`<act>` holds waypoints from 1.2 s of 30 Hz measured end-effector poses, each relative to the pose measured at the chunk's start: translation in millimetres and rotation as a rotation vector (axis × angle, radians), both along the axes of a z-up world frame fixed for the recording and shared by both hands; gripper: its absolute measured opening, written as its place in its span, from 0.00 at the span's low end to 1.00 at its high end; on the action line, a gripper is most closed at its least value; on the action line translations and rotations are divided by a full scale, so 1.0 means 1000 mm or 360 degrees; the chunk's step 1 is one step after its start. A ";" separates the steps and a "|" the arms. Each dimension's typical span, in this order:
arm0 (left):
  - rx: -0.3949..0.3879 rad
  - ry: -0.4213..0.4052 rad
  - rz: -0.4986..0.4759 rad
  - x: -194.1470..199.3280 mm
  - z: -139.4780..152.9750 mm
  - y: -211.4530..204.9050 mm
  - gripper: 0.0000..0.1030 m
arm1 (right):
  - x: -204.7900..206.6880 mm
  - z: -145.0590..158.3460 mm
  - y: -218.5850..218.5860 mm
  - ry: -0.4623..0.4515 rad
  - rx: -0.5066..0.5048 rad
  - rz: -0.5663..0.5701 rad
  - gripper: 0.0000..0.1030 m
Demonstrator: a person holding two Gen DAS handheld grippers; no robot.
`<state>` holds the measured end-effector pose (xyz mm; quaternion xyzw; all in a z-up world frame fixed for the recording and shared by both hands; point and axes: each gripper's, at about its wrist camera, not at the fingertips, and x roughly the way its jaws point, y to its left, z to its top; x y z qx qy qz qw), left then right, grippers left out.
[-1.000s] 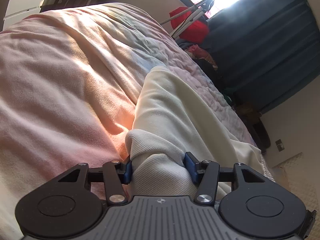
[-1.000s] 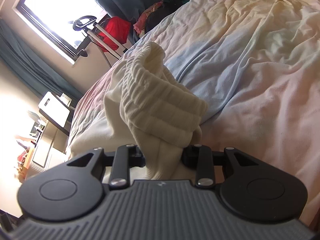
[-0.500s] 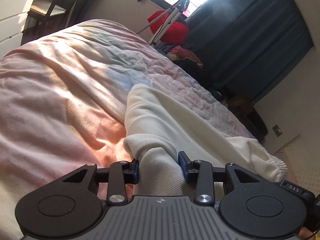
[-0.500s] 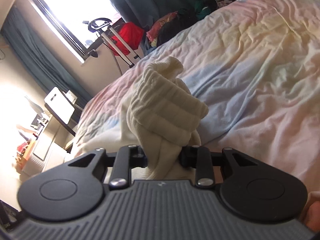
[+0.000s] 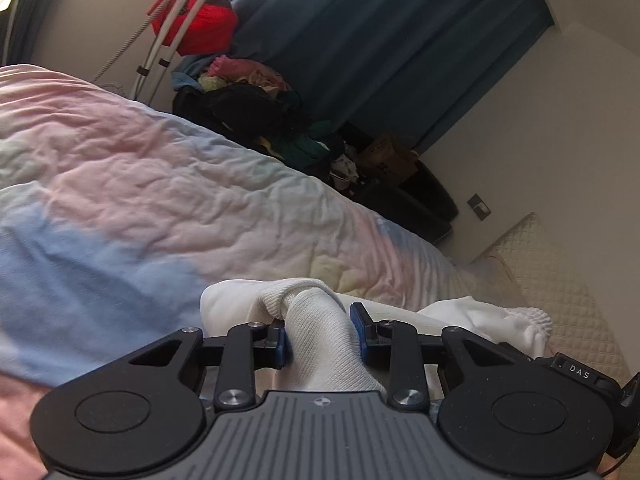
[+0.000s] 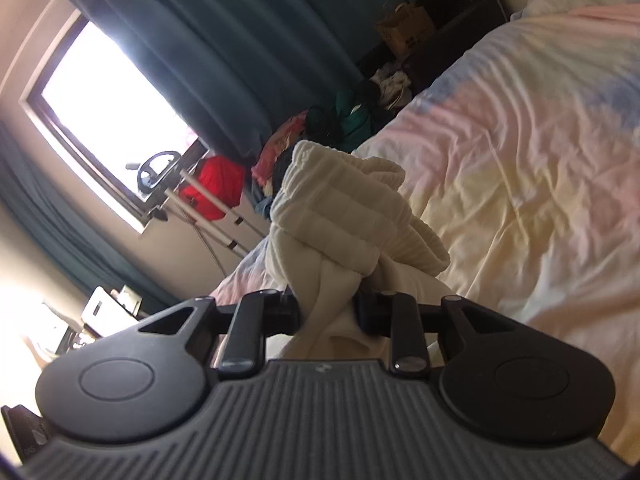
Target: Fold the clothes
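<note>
left tongs [image 5: 320,336]: closing, pinching a ribbed cuff of the cream garment [image 5: 316,344]
right tongs [image 6: 326,312]: closing, pinching its bunched elastic waistband
change: both ends raised off the bedspread [image 5: 160,184] ahead
meaning: garment lifted, likely for laying flat

Each view looks forward from just behind its own gripper, close over a bed with a pastel quilt [image 5: 168,184]. The left wrist view faces across the bed's far edge toward a dark curtain [image 5: 380,52] and a clothes pile [image 5: 248,100] on the floor, tilted slightly down. The right wrist view is rolled, facing the same far wall, with a bright window [image 6: 108,120] to the left. Both views share the quilt [image 6: 520,160], curtain [image 6: 248,52], clothes pile [image 6: 332,128] and a red bag [image 5: 196,24] [image 6: 216,184].
</note>
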<state>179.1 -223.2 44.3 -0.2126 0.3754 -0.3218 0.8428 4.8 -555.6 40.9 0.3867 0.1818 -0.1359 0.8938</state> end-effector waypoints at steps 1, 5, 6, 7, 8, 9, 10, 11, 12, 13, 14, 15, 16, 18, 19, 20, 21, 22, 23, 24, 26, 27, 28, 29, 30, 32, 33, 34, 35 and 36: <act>-0.0012 0.0013 -0.0021 0.013 0.004 -0.029 0.31 | 0.008 0.006 -0.017 0.0010 -0.0046 -0.0048 0.27; -0.0026 -0.0030 -0.0069 0.054 0.017 -0.124 0.30 | 0.046 0.027 -0.086 0.0034 -0.0153 -0.0270 0.27; -0.0022 -0.0046 -0.0078 0.067 0.018 -0.147 0.30 | 0.055 0.028 -0.102 0.0019 -0.0145 -0.0319 0.27; -0.0012 -0.0072 -0.0094 0.078 0.019 -0.167 0.30 | 0.062 0.028 -0.117 -0.0002 -0.0130 -0.0365 0.27; 0.0007 -0.0114 -0.0118 0.088 0.018 -0.185 0.30 | 0.068 0.026 -0.129 -0.0016 -0.0131 -0.0401 0.27; 0.0026 -0.0159 -0.0140 0.097 0.016 -0.200 0.30 | 0.074 0.023 -0.137 -0.0026 -0.0145 -0.0428 0.27; 0.0044 -0.0209 -0.0161 0.104 0.013 -0.211 0.30 | 0.079 0.019 -0.145 -0.0036 -0.0159 -0.0455 0.27; 0.0052 -0.0244 -0.0177 0.111 0.008 -0.220 0.30 | 0.084 0.012 -0.149 -0.0031 -0.0197 -0.0485 0.27; 0.0056 -0.0257 -0.0182 0.117 0.000 -0.227 0.30 | 0.088 0.000 -0.149 -0.0009 -0.0238 -0.0507 0.27; 0.0074 -0.0266 -0.0181 0.123 -0.011 -0.234 0.30 | 0.092 -0.014 -0.149 0.0017 -0.0264 -0.0521 0.27; 0.0098 -0.0267 -0.0188 0.127 -0.025 -0.239 0.30 | 0.096 -0.029 -0.149 0.0040 -0.0267 -0.0530 0.27; 0.0129 -0.0258 -0.0208 0.129 -0.041 -0.239 0.30 | 0.098 -0.047 -0.150 0.0069 -0.0251 -0.0531 0.27; 0.0161 -0.0248 -0.0228 0.131 -0.058 -0.239 0.30 | 0.099 -0.065 -0.149 0.0103 -0.0236 -0.0529 0.27; 0.0224 -0.0229 -0.0268 0.135 -0.091 -0.239 0.30 | 0.098 -0.101 -0.145 0.0172 -0.0199 -0.0523 0.27; 0.0256 -0.0220 -0.0288 0.137 -0.108 -0.239 0.30 | 0.095 -0.117 -0.142 0.0204 -0.0172 -0.0523 0.27; 0.0283 -0.0225 -0.0312 0.136 -0.122 -0.238 0.30 | 0.090 -0.132 -0.136 0.0232 -0.0141 -0.0533 0.27; 0.0307 -0.0254 -0.0347 0.128 -0.133 -0.232 0.31 | 0.081 -0.145 -0.129 0.0250 -0.0110 -0.0551 0.27; 0.0332 -0.0273 -0.0380 0.118 -0.145 -0.223 0.31 | 0.071 -0.157 -0.122 0.0260 -0.0080 -0.0572 0.27; 0.0352 -0.0271 -0.0398 0.109 -0.158 -0.215 0.32 | 0.060 -0.169 -0.114 0.0270 -0.0050 -0.0592 0.28; 0.0375 -0.0274 -0.0413 0.099 -0.171 -0.206 0.33 | 0.050 -0.181 -0.107 0.0285 -0.0016 -0.0609 0.28; 0.0405 -0.0305 -0.0410 0.084 -0.187 -0.190 0.35 | 0.034 -0.200 -0.093 0.0333 0.0047 -0.0612 0.31; 0.0395 -0.0300 -0.0394 0.080 -0.187 -0.185 0.36 | 0.030 -0.206 -0.088 0.0357 0.0051 -0.0597 0.32; 0.0390 -0.0285 -0.0370 0.076 -0.183 -0.180 0.38 | 0.027 -0.207 -0.085 0.0383 0.0061 -0.0577 0.33; 0.0385 -0.0269 -0.0347 0.073 -0.180 -0.176 0.42 | 0.026 -0.203 -0.084 0.0412 0.0076 -0.0555 0.34; 0.0393 -0.0257 -0.0326 0.069 -0.174 -0.172 0.44 | 0.024 -0.199 -0.082 0.0441 0.0091 -0.0532 0.36; 0.0446 -0.0257 -0.0298 0.058 -0.155 -0.167 0.44 | 0.017 -0.187 -0.078 0.0496 0.0123 -0.0504 0.36; 0.0471 -0.0283 -0.0301 0.051 -0.145 -0.165 0.44 | 0.010 -0.175 -0.075 0.0519 0.0140 -0.0516 0.36; 0.0490 -0.0314 -0.0306 0.043 -0.133 -0.162 0.44 | 0.002 -0.163 -0.073 0.0542 0.0156 -0.0528 0.35; 0.0501 -0.0353 -0.0316 0.033 -0.118 -0.158 0.44 | -0.006 -0.149 -0.069 0.0560 0.0150 -0.0527 0.36; 0.0512 -0.0392 -0.0325 0.023 -0.104 -0.154 0.44 | -0.013 -0.134 -0.064 0.0557 0.0123 -0.0510 0.36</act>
